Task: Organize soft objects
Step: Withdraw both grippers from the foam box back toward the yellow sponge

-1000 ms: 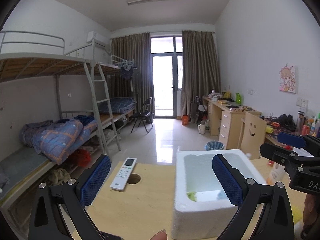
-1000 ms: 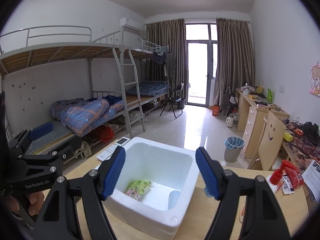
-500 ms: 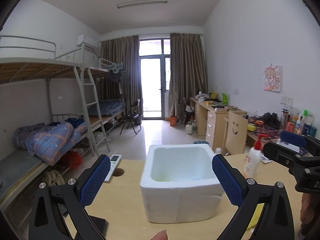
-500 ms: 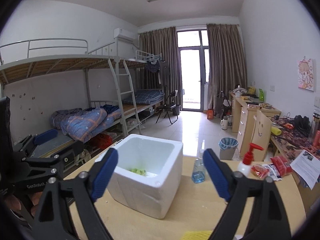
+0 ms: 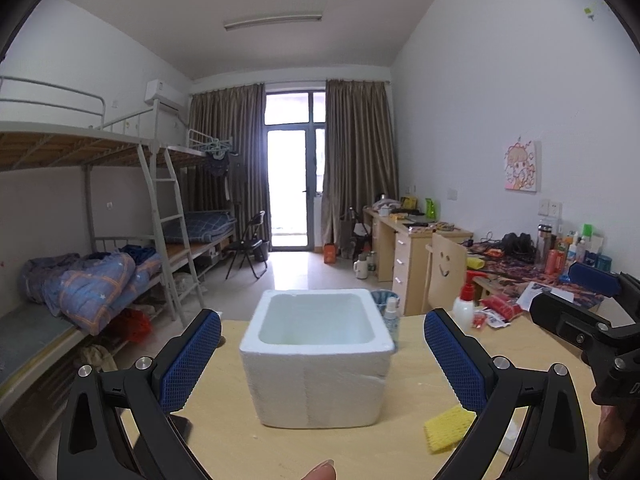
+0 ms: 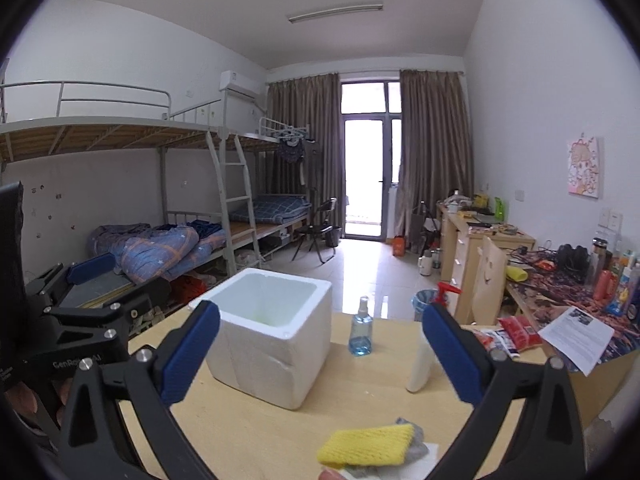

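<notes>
You have a wooden table [image 5: 224,432] in front of you, with bunk beds [image 5: 100,216] along the wall on your left and a cluttered desk [image 6: 560,288] on your right. On the table stands a white foam box [image 5: 316,364], open at the top, upright and roughly centred between the blue pads of your left gripper [image 5: 320,364]; that gripper's jaws stand wide and touch nothing. Your right gripper [image 6: 320,356] has just been opening and its jaws now stand wide as well, with nothing pressed between the pads; through them you see the box to the left and a small blue spray bottle [image 6: 361,330] just beside the box's right wall. A white pump bottle with a red top [image 5: 466,300] stands further right on the table, partly hidden behind your right gripper's pad in its own view. The yellow sponge [image 6: 368,446] lies on the table's near edge, well short of the box and apart from it, resting on some grey and white material that you cannot make out clearly. A fingertip [image 5: 320,471] shows at the bottom of the left view.
</notes>
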Demonstrator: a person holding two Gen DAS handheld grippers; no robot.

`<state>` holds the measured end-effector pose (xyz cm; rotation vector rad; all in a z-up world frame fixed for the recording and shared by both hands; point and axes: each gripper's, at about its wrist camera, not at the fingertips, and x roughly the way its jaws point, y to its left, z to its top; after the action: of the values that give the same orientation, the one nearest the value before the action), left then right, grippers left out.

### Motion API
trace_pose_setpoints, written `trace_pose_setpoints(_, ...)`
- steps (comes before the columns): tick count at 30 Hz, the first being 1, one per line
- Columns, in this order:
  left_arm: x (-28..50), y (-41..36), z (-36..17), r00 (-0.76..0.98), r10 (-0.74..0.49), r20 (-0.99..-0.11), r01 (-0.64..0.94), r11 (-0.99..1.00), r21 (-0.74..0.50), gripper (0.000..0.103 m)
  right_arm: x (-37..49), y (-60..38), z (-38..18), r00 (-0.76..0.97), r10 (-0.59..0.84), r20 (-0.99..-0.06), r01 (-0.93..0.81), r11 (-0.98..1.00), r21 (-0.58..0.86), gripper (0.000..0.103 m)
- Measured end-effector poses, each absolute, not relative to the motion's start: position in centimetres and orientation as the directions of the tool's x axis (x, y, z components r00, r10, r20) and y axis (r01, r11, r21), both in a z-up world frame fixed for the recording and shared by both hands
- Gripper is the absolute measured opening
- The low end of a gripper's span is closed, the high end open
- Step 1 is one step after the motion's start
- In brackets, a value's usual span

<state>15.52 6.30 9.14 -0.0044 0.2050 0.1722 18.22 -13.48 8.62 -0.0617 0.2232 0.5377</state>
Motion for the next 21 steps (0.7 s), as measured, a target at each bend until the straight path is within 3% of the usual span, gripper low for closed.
trace_pose_setpoints(13, 12.1, 3.5, 7.2, 0.984, 0.136, -0.114, -0.138, 0.99, -0.012, 0.102, 14.8, -16.0, 6.2, 0.883, 0.436, -0.173, -0.446, 0.895, -0.023, 0.103)
trace_pose_setpoints(21, 11.9, 2.4, 4.7, 0.983, 0.132, -0.124, -0.132, 0.991, 0.008, 0.102, 14.8, -17.7, 3.6, 0.907, 0.37, -0.201, -0.379, 0.925, -0.008, 0.103)
